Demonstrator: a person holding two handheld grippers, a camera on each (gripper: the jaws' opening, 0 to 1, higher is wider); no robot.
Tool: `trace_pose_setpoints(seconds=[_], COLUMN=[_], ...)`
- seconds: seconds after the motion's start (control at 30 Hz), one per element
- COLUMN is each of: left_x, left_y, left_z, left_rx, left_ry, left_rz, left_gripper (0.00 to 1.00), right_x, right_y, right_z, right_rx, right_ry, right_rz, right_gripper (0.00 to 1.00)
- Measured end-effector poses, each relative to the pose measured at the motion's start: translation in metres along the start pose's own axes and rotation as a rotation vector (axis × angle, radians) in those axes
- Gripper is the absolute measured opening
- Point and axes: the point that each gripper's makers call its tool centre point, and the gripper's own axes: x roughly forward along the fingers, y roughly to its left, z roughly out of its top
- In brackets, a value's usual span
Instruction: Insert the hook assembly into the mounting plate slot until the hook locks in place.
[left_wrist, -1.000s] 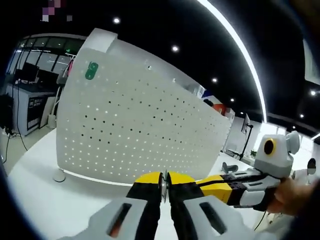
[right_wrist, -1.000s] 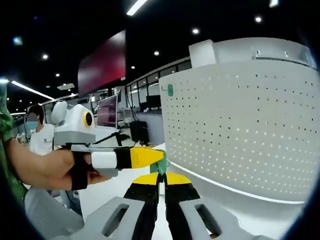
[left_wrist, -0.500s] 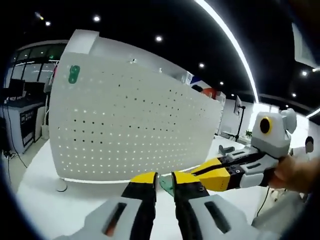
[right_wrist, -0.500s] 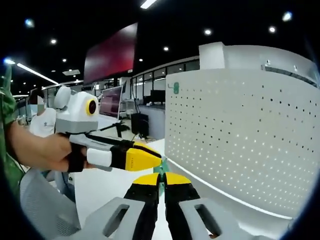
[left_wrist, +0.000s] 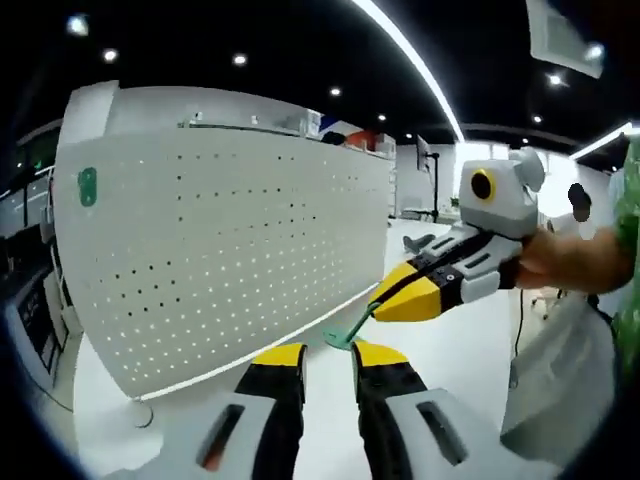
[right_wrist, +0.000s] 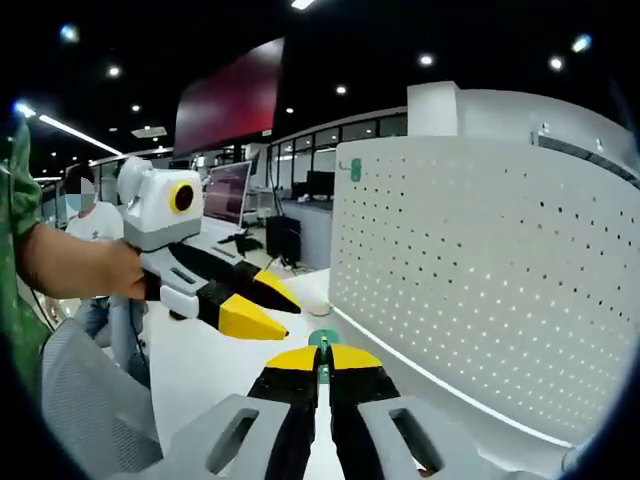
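Before the pegboard (left_wrist: 230, 250), through the left gripper view, my left claw (left_wrist: 328, 358) has released; the green hook (left_wrist: 350, 330) now hangs from my right claw (left_wrist: 405, 295). Through the right gripper view, my right claw (right_wrist: 321, 360) grips the hook (right_wrist: 322, 345) beside the pegboard (right_wrist: 490, 270), ready for insertion; my left claw (right_wrist: 245, 310) has drawn clear.

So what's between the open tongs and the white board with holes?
In the left gripper view: a green hook, held by the right tongs, before the board.

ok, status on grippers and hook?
Right gripper shut on green hook. Left gripper open, fingers apart. Hook short of the white pegboard, not inserted. A second green hook hangs at the board's top corner.
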Motion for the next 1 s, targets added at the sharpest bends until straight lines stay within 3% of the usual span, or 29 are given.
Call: trace_pose_setpoints(seconds=[0.2, 0.5, 0.87, 1.0], left_x=[0.003, 0.004, 0.002, 0.001], left_y=[-0.019, -0.034, -0.044, -0.048], left_z=[0.004, 0.002, -0.008, -0.011], left_rx=[0.097, 0.191, 0.212, 0.218], left_ry=[0.007, 0.033, 0.068, 0.078], left_rz=[-0.112, -0.226, -0.299, -0.320], left_gripper=[0.18, 0.15, 0.11, 0.04], right_x=[0.000, -0.004, -0.005, -0.004], right_y=[0.008, 0.024, 0.051, 0.054], right_z=[0.001, 0.001, -0.002, -0.003], right_rx=[-0.021, -0.087, -0.161, -0.185], right_ry=[0.025, 0.086, 0.158, 0.175], right_rz=[0.037, 0.132, 0.262, 0.270], right_gripper=[0.02, 0.02, 0.02, 0.02])
